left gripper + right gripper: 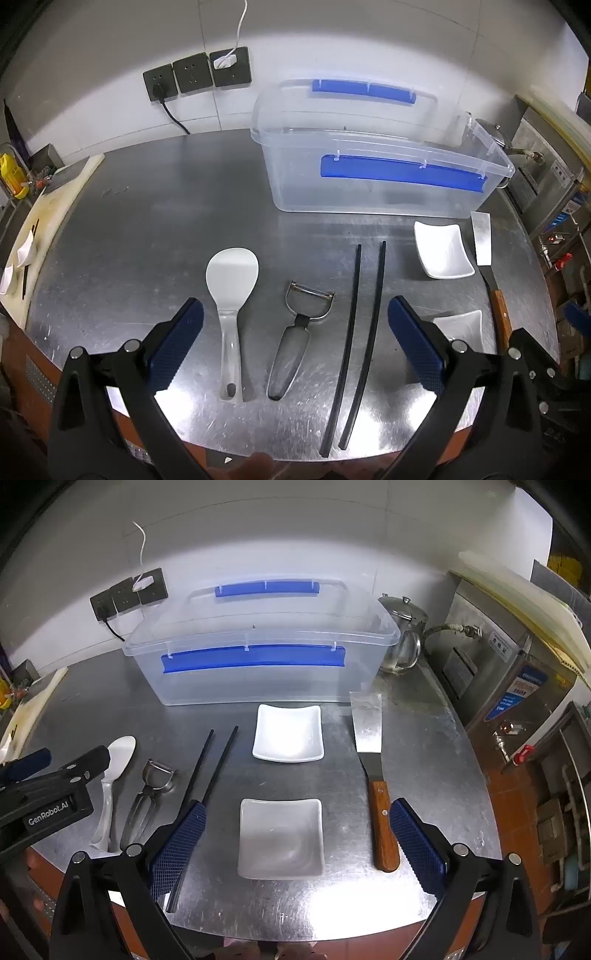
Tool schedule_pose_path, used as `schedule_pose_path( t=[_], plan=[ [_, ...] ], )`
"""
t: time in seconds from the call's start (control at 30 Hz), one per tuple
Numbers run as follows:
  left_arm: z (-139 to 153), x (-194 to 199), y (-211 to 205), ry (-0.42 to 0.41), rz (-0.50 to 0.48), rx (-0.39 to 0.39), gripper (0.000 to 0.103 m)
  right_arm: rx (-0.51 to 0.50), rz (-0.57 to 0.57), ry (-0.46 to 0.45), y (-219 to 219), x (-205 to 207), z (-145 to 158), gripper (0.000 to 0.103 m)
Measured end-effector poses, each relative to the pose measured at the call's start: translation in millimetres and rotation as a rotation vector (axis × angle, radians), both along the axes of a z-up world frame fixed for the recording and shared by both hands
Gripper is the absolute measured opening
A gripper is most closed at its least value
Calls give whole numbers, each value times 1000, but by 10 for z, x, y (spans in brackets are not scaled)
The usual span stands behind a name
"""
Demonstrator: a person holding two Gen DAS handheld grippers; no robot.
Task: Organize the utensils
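Observation:
On the steel table [147, 221] lie a white rice paddle [231, 288], a metal peeler [295, 332] and two black chopsticks [354, 332]. My left gripper [295, 325] hovers open above them, nothing between its fingers. In the right wrist view, two white square dishes [288, 733] [280, 838] lie one behind the other, with a wooden-handled metal spatula [373, 775] to their right. My right gripper [295, 827] hangs open over the near dish, holding nothing. A clear plastic box [258, 653] with blue latches stands open at the back.
A metal teapot [404, 635] stands right of the box. Wall sockets [195, 74] with cables sit behind. A cutting board [40, 229] with small dishes lies at the left. Steel appliances [498, 664] line the right side. The table's rounded front edge is near.

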State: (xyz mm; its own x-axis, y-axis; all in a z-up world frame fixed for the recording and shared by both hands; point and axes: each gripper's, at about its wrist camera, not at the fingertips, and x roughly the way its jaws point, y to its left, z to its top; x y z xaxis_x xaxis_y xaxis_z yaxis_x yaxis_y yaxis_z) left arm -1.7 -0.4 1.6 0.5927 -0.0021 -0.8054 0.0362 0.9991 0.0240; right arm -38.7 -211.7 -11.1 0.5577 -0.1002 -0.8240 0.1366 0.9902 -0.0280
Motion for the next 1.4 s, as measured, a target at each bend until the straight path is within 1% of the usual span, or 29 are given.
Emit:
schedule_pose_path(
  t=[0.07,0.1,0.17,0.27,0.3,0.43,0.9,1.4],
  plan=[
    [17,-26,-4,-6,-2,-2,96,1,3,1,0,7,15,99],
    [-11,8,-3,19,8,-5,96,33,-1,-6,-30,2,19,99],
    [-10,4,-8,19,10,-2,96,40,-2,-7,-55,-30,-17,99],
    [1,21,16,21,6,0,96,37,-7,3,-71,-52,-59,99],
    [-43,38,-14,26,6,6,96,31,-10,11,-59,-30,-76,99],
    [-52,65,-30,26,12,11,96,44,-14,22,-109,15,-68,99],
    [-121,64,4,46,33,23,96,21,-3,63,-84,86,-143,99],
    [-152,94,-39,54,24,30,96,5,-13,80,-85,109,-168,99]
  ],
)
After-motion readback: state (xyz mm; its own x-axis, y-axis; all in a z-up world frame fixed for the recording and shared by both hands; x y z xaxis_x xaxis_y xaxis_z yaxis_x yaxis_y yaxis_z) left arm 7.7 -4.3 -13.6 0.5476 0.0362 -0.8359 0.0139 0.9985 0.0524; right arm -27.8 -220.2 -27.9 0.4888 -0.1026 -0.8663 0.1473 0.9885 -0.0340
